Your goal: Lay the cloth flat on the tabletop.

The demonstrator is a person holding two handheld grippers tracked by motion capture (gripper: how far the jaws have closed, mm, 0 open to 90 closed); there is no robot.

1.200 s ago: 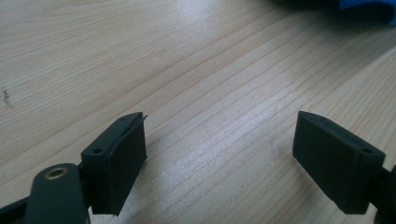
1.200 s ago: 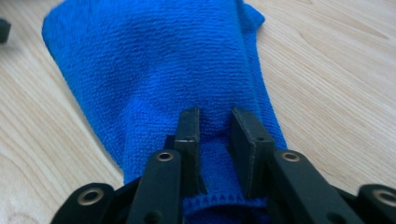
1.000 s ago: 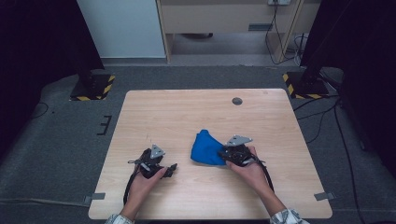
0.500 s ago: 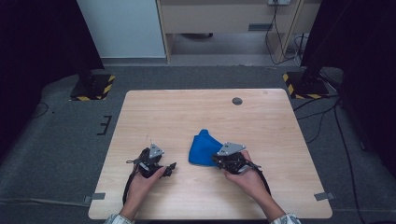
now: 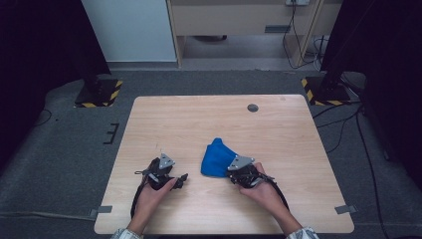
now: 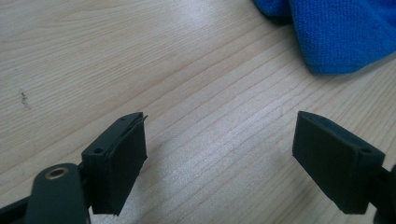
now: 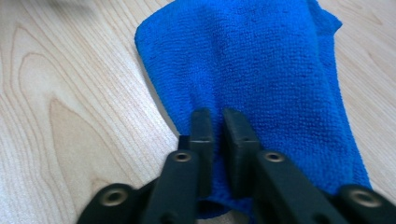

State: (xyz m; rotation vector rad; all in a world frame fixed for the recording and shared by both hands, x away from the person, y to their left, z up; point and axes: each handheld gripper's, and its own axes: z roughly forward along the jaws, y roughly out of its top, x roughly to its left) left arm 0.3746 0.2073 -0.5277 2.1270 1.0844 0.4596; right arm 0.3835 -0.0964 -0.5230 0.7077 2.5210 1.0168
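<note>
1. The blue cloth (image 5: 218, 158) lay folded on the table (image 5: 199, 119), just below the middle of the high view, a little right of centre
2. It looked like soft, light microfibre, limp rather than stiff, so it would likely sag and unfold when lifted
3. The right hand-held gripper (image 7: 219, 130) had just been closing, its jaws nearly together and pinching the cloth's near edge
4. The left hand-held gripper (image 6: 219, 154) stood wide open over bare wood, holding nothing, the cloth at the upper right of its view
5. A free corner or edge seemed the best place to take hold
</note>
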